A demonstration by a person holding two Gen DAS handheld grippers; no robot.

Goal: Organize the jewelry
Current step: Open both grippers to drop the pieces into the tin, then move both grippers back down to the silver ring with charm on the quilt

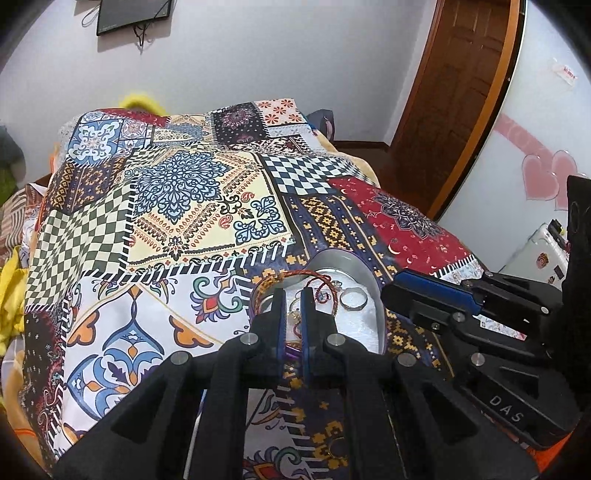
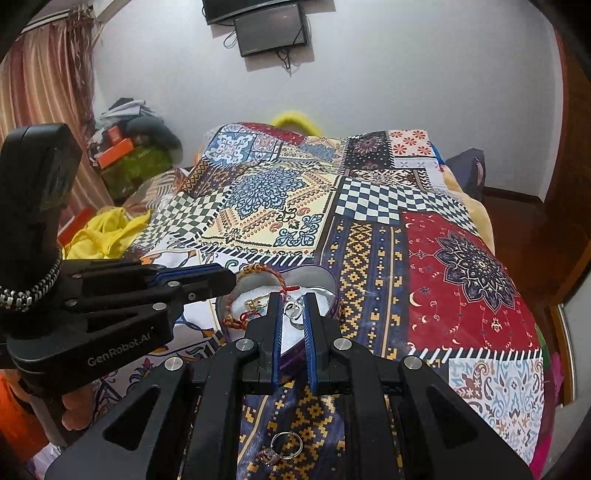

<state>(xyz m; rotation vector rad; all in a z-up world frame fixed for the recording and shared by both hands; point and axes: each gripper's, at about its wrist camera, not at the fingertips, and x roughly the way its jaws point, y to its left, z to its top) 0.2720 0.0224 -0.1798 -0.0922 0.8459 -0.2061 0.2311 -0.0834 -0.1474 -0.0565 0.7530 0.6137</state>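
Observation:
A heart-shaped metal tin [image 1: 364,271] [image 2: 325,280] with a white lining lies on the patchwork bedspread. Inside it are a silver ring [image 1: 354,298] [image 2: 291,308], a red-and-gold braided bracelet [image 1: 291,275] [image 2: 258,271] leaning over its rim, and small gold pieces [image 2: 255,303]. My left gripper [image 1: 291,293] hovers over the tin's near side, jaws slightly apart with nothing gripped. My right gripper [image 2: 293,299] hovers over the tin too, slightly open and empty. Another ring with a stone [image 2: 282,448] lies on the bedspread under my right gripper.
The bedspread [image 1: 177,206] covers a raised bed. A wooden door [image 1: 454,103] stands right, a wall screen [image 2: 271,31] behind. Yellow cloth [image 2: 105,232] and clutter [image 2: 129,147] lie left of the bed.

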